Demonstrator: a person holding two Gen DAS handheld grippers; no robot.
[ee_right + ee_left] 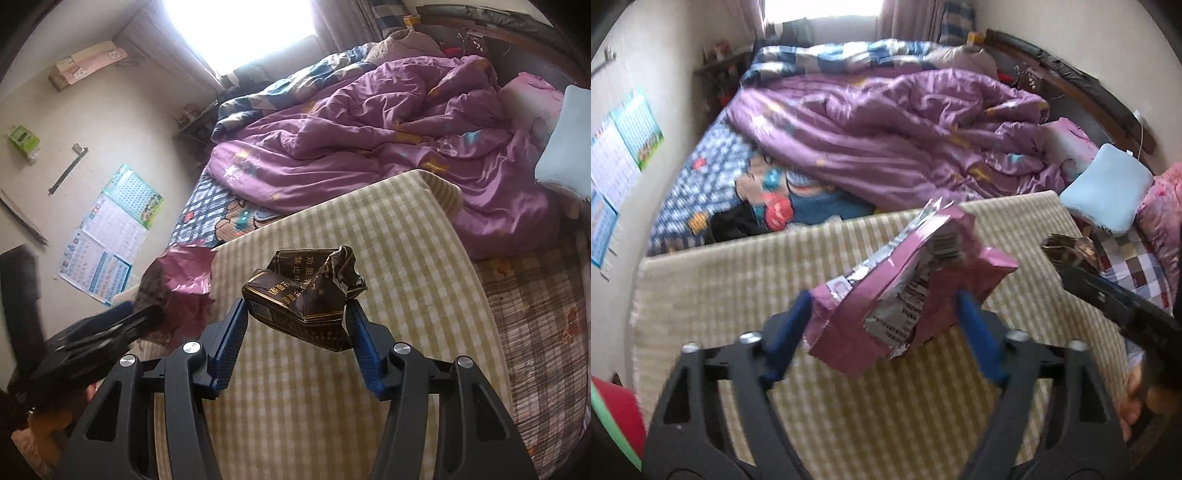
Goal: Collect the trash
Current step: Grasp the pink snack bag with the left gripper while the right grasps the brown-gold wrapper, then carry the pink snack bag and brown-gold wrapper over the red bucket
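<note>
My left gripper [884,304] is shut on a torn pink snack wrapper [905,280] with a silver inside, held above the beige checked mat [775,288]. My right gripper [295,314] is shut on a crumpled dark brown cigarette pack [306,291] with gold print, also held above the mat [388,258]. In the left wrist view the right gripper [1108,291] comes in from the right with the brown pack [1071,249] at its tip. In the right wrist view the left gripper [122,325] shows at the lower left with the pink wrapper [184,277].
A rumpled purple duvet [905,133] covers the bed beyond the mat. A light blue pillow [1108,192] and a pink pillow [1163,214] lie at the right. Posters [110,229] hang on the left wall. A red object [617,417] sits at the lower left edge.
</note>
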